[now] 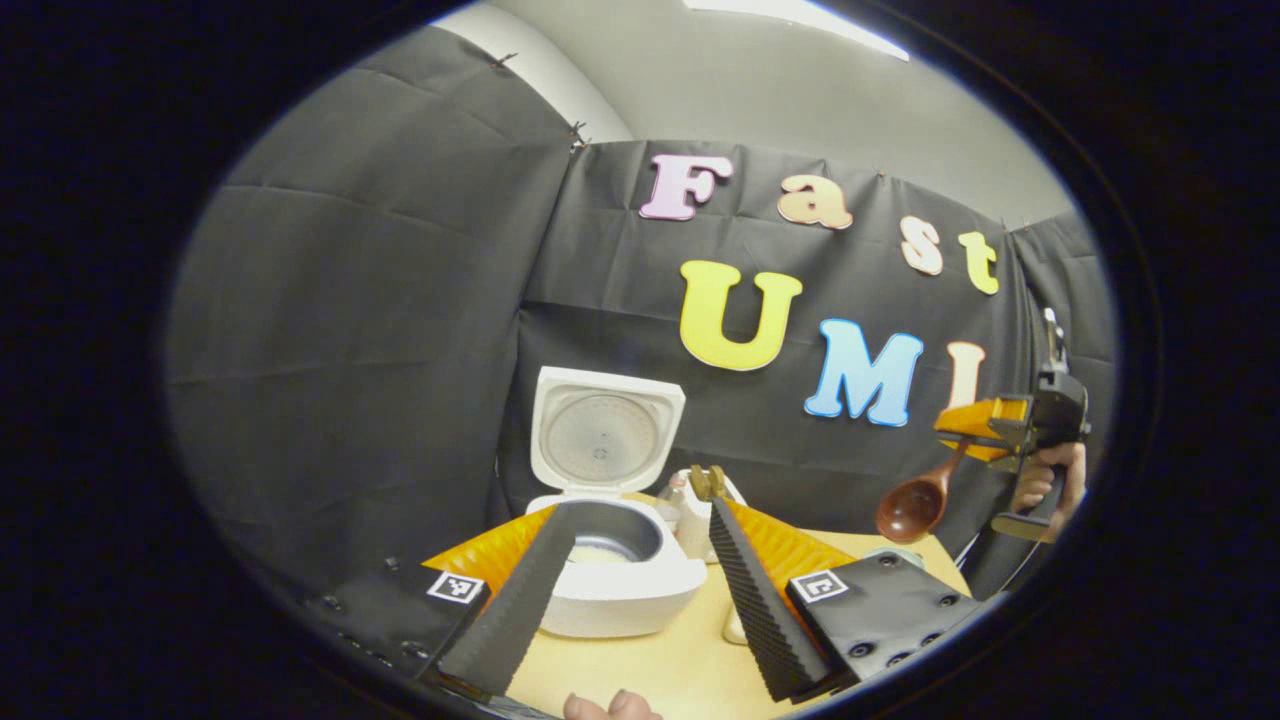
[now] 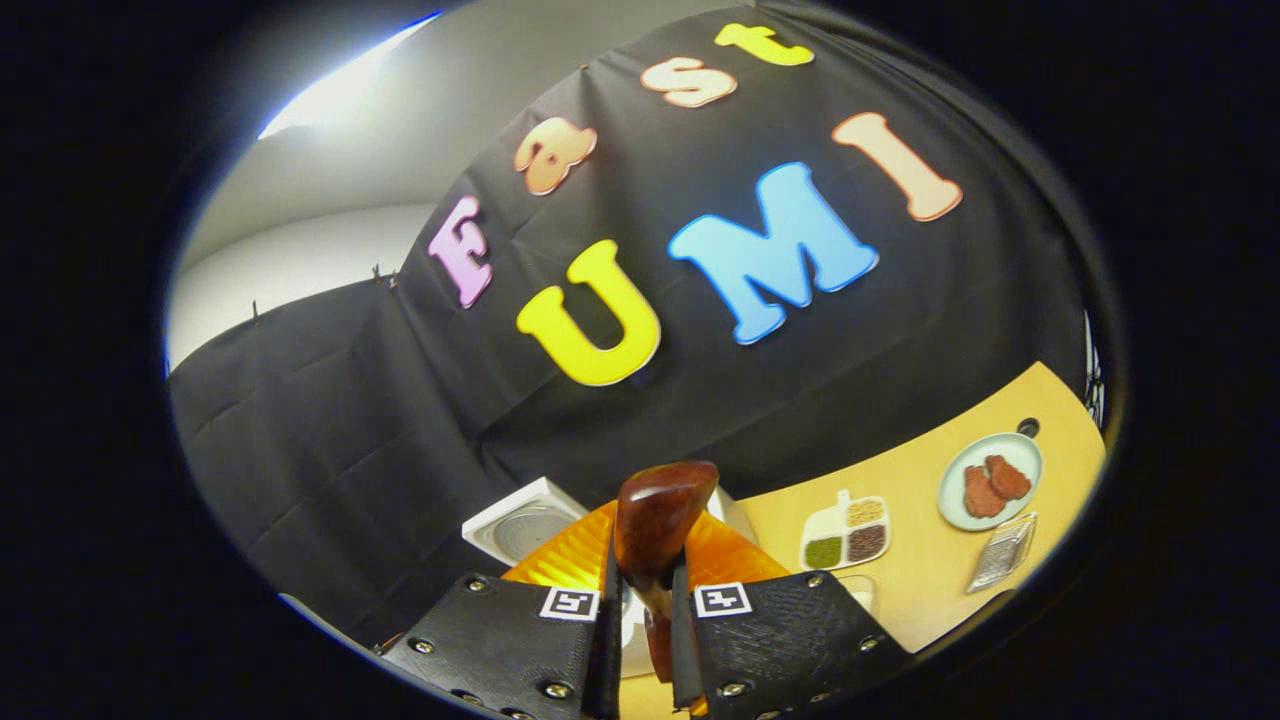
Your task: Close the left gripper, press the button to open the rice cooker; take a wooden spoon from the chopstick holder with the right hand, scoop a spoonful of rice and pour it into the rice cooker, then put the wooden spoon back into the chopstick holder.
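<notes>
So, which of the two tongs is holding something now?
The right tongs: their fingers are shut on the wooden spoon, lifted above the table. The left tongs stand open and empty before the open rice cooker.

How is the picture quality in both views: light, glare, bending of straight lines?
Left gripper view: even light, a ceiling lamp glares at the top, cloth seams bow, the rice cooker looks sharp. Right gripper view: tilted scene, bright glare upper left, the wooden spoon close to the lens looks slightly soft.

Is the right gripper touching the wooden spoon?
Touching. In the right gripper view, the right gripper has its jaws pressed on both sides of the wooden spoon handle.
</notes>
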`<state>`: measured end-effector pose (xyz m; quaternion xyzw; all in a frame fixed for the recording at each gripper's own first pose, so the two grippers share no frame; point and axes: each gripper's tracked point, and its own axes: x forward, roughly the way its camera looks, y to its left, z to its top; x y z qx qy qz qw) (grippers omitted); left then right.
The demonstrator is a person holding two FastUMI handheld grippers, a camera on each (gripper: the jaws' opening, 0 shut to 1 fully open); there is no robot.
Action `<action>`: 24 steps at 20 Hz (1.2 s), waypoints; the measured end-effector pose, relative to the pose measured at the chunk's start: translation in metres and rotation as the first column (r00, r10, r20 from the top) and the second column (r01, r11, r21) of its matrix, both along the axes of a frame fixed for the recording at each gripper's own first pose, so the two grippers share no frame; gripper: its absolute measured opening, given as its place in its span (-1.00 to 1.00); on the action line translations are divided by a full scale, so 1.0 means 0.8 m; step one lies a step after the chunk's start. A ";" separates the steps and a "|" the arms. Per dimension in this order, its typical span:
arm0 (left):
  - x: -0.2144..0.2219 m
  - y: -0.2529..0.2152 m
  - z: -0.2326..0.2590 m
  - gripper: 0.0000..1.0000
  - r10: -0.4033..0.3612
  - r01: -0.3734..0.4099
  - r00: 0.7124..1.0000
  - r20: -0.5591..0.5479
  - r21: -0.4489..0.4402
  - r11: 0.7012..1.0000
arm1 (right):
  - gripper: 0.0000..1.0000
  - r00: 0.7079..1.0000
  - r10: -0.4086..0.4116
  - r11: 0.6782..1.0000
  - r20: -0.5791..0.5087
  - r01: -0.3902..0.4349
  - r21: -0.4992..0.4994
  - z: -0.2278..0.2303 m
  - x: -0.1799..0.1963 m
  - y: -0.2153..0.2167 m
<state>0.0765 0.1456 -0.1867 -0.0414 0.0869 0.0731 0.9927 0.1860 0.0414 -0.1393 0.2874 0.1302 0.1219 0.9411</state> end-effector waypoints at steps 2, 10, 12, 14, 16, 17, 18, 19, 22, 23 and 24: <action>-0.001 -0.024 -0.003 0.86 0.030 -0.031 0.999 -0.014 -0.020 0.999 | -0.60 0.999 -0.047 0.998 -0.017 0.047 0.031 -0.014 -0.008 -0.064; -0.005 -0.116 -0.006 0.90 0.040 -0.033 0.995 -0.093 0.078 0.996 | -0.59 0.962 -0.240 0.969 -0.130 0.245 0.029 -0.141 -0.003 -0.277; -0.019 -0.122 -0.009 0.86 0.035 -0.022 0.993 -0.112 0.116 0.993 | -0.60 0.949 -0.273 0.960 -0.155 0.280 0.027 -0.170 0.007 -0.301; -0.021 -0.127 -0.008 0.86 0.037 -0.020 0.992 -0.123 0.144 0.989 | -0.60 0.938 -0.296 0.954 -0.180 0.298 -0.016 -0.207 0.021 -0.314; -0.026 -0.129 -0.013 0.86 0.043 -0.020 0.989 -0.140 0.160 0.987 | -0.60 0.927 -0.318 0.948 -0.199 0.312 -0.059 -0.235 0.035 -0.321; -0.027 -0.130 -0.015 0.86 0.043 -0.019 0.988 -0.145 0.164 0.986 | -0.59 0.925 -0.320 0.947 -0.204 0.314 -0.060 -0.244 0.041 -0.319; -0.028 -0.131 -0.016 0.87 0.045 -0.019 0.987 -0.152 0.169 0.985 | -0.59 0.924 -0.318 0.948 -0.212 0.313 -0.058 -0.254 0.048 -0.317; -0.030 -0.131 -0.018 0.86 0.046 -0.018 0.986 -0.160 0.171 0.985 | -0.60 0.919 -0.329 0.945 -0.216 0.319 -0.077 -0.265 0.053 -0.317; -0.032 -0.131 -0.029 0.92 0.049 -0.019 0.983 -0.174 0.172 0.985 | -0.60 0.913 -0.331 0.943 -0.238 0.311 -0.121 -0.294 0.061 -0.315; -0.031 -0.131 -0.031 0.87 0.051 -0.020 0.983 -0.179 0.170 0.985 | -0.60 0.911 -0.337 0.940 -0.239 0.313 -0.133 -0.301 0.060 -0.316; -0.032 -0.129 -0.031 0.91 0.052 -0.021 0.982 -0.180 0.167 0.986 | -0.60 0.908 -0.341 0.939 -0.242 0.316 -0.139 -0.307 0.058 -0.317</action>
